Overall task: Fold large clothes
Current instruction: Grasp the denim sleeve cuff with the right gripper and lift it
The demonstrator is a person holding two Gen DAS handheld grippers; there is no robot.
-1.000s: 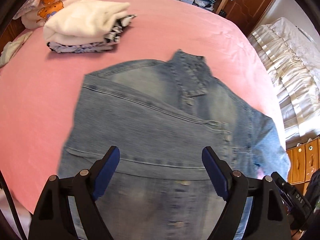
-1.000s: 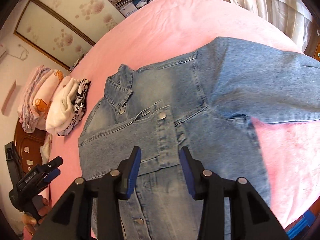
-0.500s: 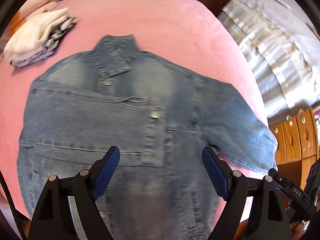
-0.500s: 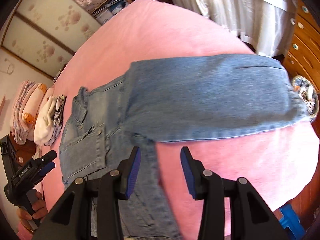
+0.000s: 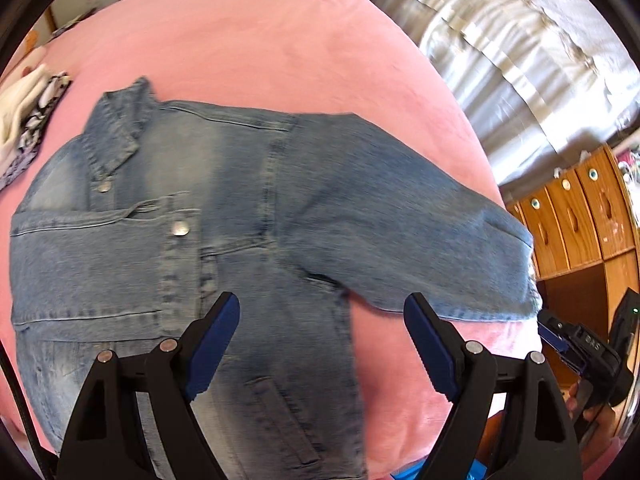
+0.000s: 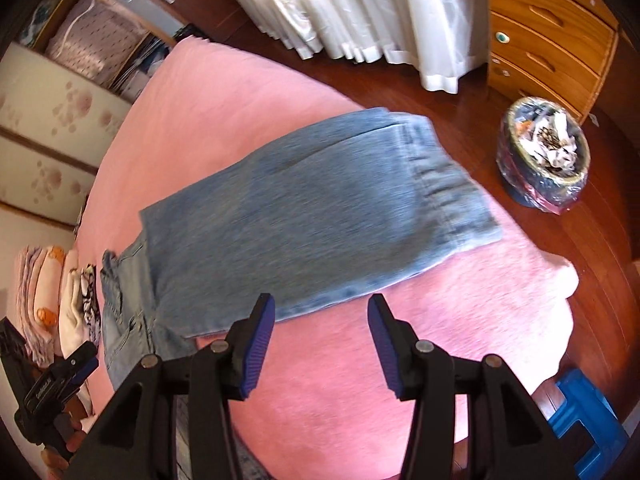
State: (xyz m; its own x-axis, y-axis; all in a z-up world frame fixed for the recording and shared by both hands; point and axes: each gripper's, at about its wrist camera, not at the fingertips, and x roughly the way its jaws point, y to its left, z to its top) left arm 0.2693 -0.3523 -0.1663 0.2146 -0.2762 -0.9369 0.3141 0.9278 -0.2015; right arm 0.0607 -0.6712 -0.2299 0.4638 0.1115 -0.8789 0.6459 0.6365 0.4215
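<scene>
A blue denim jacket [image 5: 224, 216] lies front up on the pink bed [image 5: 280, 48], collar at the far left, one sleeve [image 5: 400, 216] stretched out to the right. My left gripper [image 5: 322, 314] hangs open above the jacket's right side, near the armpit, nothing between its blue pads. In the right wrist view that sleeve [image 6: 320, 208] reaches to the bed's corner, cuff toward the floor. My right gripper [image 6: 321, 316] hovers over the pink cover just below the sleeve's near edge; its jaws are opening and nothing is between them.
A stack of folded clothes [image 5: 20, 120] lies at the bed's far left. White curtains [image 6: 360, 12], a wooden chest of drawers [image 6: 548, 28] and a bin with a plastic liner [image 6: 544, 160] stand past the bed. A blue stool [image 6: 584, 424] is at the lower right.
Both grippers swept to the right across the jacket, from its chest toward the outstretched sleeve. The right gripper's jaws have spread a little wider.
</scene>
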